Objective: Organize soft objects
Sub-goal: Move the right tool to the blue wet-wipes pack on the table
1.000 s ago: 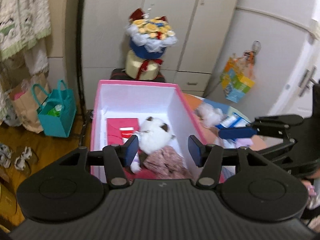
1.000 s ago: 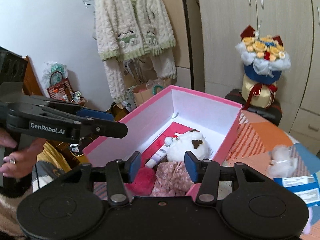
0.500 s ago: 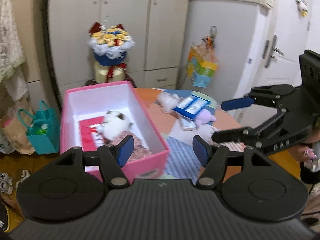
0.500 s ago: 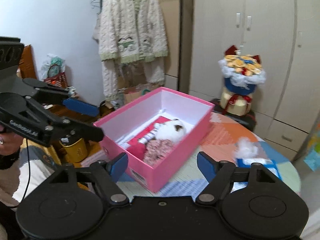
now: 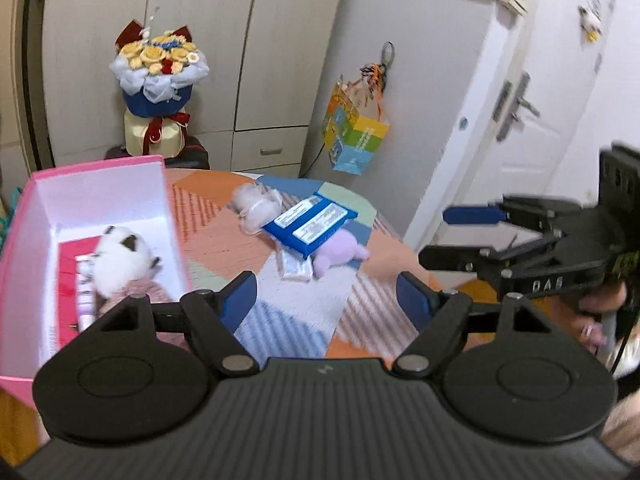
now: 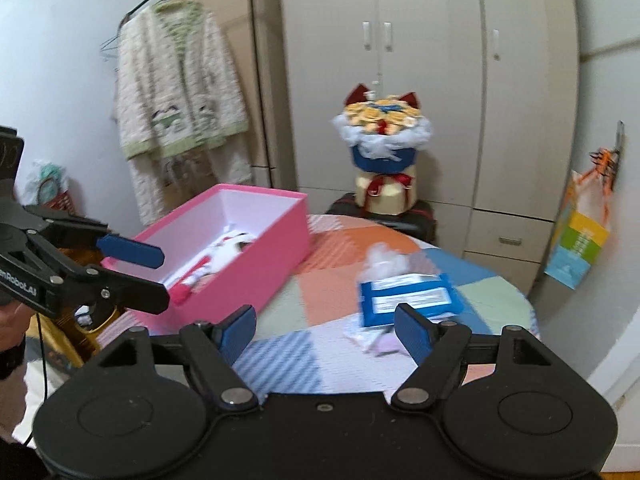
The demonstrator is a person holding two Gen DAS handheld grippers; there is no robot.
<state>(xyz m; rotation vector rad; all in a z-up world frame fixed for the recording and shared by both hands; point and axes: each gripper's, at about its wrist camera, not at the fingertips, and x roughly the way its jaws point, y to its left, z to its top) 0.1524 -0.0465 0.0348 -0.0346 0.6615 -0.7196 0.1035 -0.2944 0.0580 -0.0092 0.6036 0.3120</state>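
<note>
- Left wrist view: your left tool (image 5: pixel 326 296) has just been spreading its jaws and nothing lies between them. The purple toy (image 5: pixel 340 250) and white toy (image 5: pixel 256 206) sit ahead of it on the surface (image 5: pixel 288 332).
- The right tool (image 6: pixel 325 330) is spread and empty too, just short of the blue pack (image 6: pixel 408 296).
- The pink box (image 5: pixel 24 240), left of both tools, already holds a plush (image 5: pixel 118 260).
- Risk: the pack lies over the purple toy. Close too early and you'll likely pinch the pack or drag it.
- The views are blurred; a hurried reach could miss.
</note>
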